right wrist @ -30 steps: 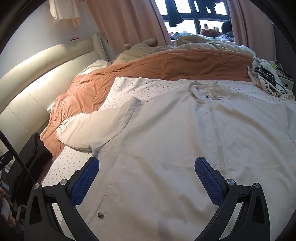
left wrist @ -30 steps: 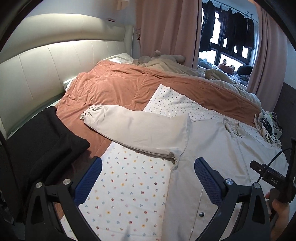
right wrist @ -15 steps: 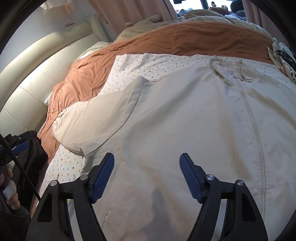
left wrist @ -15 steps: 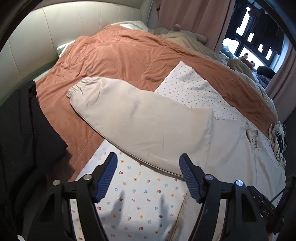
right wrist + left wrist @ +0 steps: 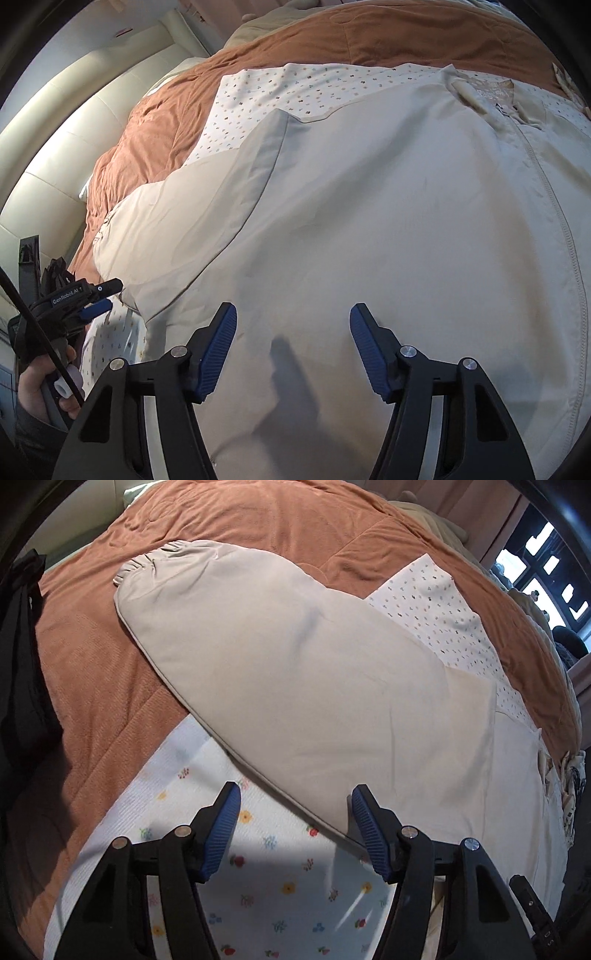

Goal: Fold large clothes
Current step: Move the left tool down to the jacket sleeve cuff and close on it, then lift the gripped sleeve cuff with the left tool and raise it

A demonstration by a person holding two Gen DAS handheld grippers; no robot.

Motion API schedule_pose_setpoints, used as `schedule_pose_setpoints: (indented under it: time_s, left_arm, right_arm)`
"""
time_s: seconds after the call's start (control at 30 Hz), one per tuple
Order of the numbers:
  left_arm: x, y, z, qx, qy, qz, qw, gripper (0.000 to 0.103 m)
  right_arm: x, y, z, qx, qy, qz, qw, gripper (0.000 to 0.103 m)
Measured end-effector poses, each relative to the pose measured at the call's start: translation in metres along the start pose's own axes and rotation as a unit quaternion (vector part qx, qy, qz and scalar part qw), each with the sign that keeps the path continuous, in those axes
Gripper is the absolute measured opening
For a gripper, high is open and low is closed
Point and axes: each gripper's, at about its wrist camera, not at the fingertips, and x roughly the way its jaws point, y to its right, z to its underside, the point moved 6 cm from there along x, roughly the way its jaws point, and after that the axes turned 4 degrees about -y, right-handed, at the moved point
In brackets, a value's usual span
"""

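A large beige zip-front jacket (image 5: 388, 221) lies flat on the bed, collar (image 5: 487, 92) far from me. Its left sleeve (image 5: 295, 664) stretches out to an elastic cuff (image 5: 147, 559). My left gripper (image 5: 295, 797) hovers low over the sleeve's near seam, close to the armpit. Its jaws stand about half open, the seam edge lies between the blue pads (image 5: 221, 830), and nothing is pinched. My right gripper (image 5: 293, 314) is half open just above the jacket's lower front, casting a shadow on the cloth. In the right wrist view the left gripper (image 5: 88, 295) shows at the left, held by a hand (image 5: 37, 387).
A white flower-print sheet (image 5: 258, 886) lies under the jacket, on a rust-orange quilt (image 5: 92, 683). A black garment (image 5: 22, 646) lies at the bed's left edge. The cream padded headboard (image 5: 74, 129) runs along the left. A window (image 5: 546, 572) is at the far right.
Both grippers have come down and forward toward the jacket, the left one over the sleeve. Both sets of jaws have narrowed from wide open to about half open.
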Motion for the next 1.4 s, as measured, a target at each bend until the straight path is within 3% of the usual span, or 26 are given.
schedule_pose_setpoints:
  time_s: [0.13, 0.2, 0.23, 0.4, 0.53, 0.63, 0.8, 0.9, 0.97, 1.0, 1.03, 1.13, 1.4]
  left_arm:
    - [0.005, -0.004, -0.02, -0.001, 0.015, -0.018, 0.9997, 0.06]
    - [0.005, -0.01, -0.029, -0.002, 0.024, -0.048, 0.9985, 0.012]
    - [0.003, -0.013, -0.034, -0.004, 0.031, -0.053, 0.9981, 0.009]
    - [-0.027, 0.003, -0.046, 0.042, 0.067, -0.048, 0.9957, 0.007]
    - [-0.069, 0.027, -0.052, 0.064, 0.1, -0.017, 0.9928, 0.005]
    - [-0.098, 0.054, -0.052, 0.09, 0.118, 0.01, 0.9889, 0.005]
    - [-0.141, 0.098, -0.041, 0.121, 0.136, 0.059, 0.9815, 0.005]
    - [-0.158, 0.126, -0.026, 0.152, 0.14, 0.082, 0.9749, 0.005]
    - [-0.168, 0.143, -0.013, 0.173, 0.14, 0.096, 0.9702, 0.005]
    - [-0.172, 0.151, -0.007, 0.181, 0.139, 0.105, 0.968, 0.005]
    - [-0.175, 0.158, -0.001, 0.189, 0.137, 0.113, 0.9658, 0.005]
    - [-0.183, 0.179, 0.019, 0.207, 0.128, 0.138, 0.9602, 0.005]
    - [-0.176, 0.212, 0.07, 0.228, 0.089, 0.18, 0.9526, 0.005]
  right_arm:
    - [0.005, -0.014, -0.002, -0.011, -0.002, -0.016, 1.0, 0.055]
    - [0.011, -0.025, -0.004, -0.019, -0.006, -0.036, 0.999, 0.051]
    - [0.013, -0.029, -0.004, -0.021, -0.009, -0.047, 0.999, 0.047]
    - [0.031, -0.044, 0.0, -0.029, -0.03, -0.095, 0.995, 0.039]
    - [0.057, -0.05, 0.011, -0.035, -0.062, -0.115, 0.991, 0.03]
    - [0.069, -0.051, 0.013, -0.04, -0.069, -0.12, 0.989, 0.029]
    - [0.056, -0.033, 0.002, -0.011, -0.068, -0.139, 0.988, 0.029]
    - [0.027, -0.023, -0.01, 0.005, -0.036, -0.138, 0.99, 0.029]
    - [0.004, -0.015, -0.013, 0.017, -0.015, -0.138, 0.99, 0.043]
    - [-0.007, -0.009, -0.014, 0.026, -0.004, -0.139, 0.99, 0.07]
    - [-0.017, -0.001, -0.015, 0.036, 0.008, -0.135, 0.99, 0.089]
    - [-0.045, 0.027, -0.01, 0.063, 0.036, -0.088, 0.993, 0.09]
    - [-0.112, 0.104, 0.017, 0.109, 0.068, -0.033, 0.991, 0.09]
